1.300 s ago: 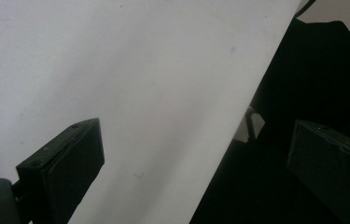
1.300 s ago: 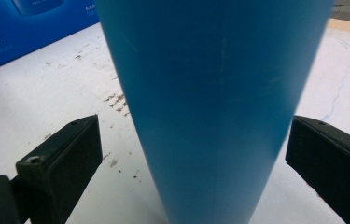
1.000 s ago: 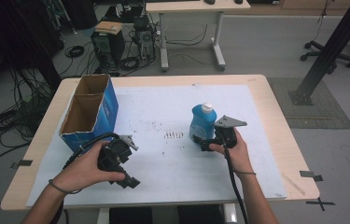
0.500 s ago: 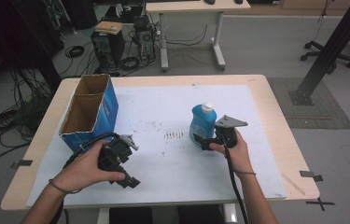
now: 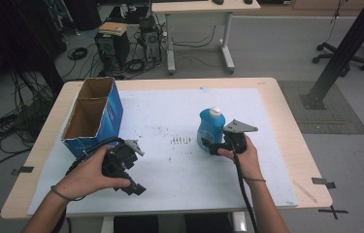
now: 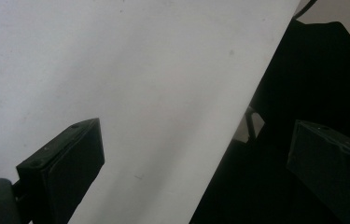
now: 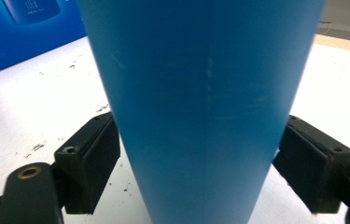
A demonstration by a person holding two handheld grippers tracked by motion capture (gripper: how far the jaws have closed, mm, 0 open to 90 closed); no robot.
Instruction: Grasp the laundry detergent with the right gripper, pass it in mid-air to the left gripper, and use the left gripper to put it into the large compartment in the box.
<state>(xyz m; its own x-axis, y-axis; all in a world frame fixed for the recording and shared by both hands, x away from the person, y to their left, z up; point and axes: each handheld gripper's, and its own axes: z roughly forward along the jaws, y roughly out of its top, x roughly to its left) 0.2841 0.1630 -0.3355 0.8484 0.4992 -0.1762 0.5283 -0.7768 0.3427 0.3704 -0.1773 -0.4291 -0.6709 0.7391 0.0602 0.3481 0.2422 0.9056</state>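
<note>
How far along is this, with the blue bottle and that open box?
Done: the right tongs are around the blue bottle, which stands upright on the white mat. In hand: their jaws have just been closing, and in the right gripper view the pads sit against its sides. Left, I'd guess: lifting it, perhaps to the open cardboard box. The left tongs wait open over the mat's near edge.

- Grey floor (image 5: 276, 48) all around.
- A second desk (image 5: 196, 7) behind, computer towers (image 5: 113, 46) beside it.
- Cables (image 5: 9, 121) coiled at left.
- Black post (image 5: 344, 53) at right.
</note>
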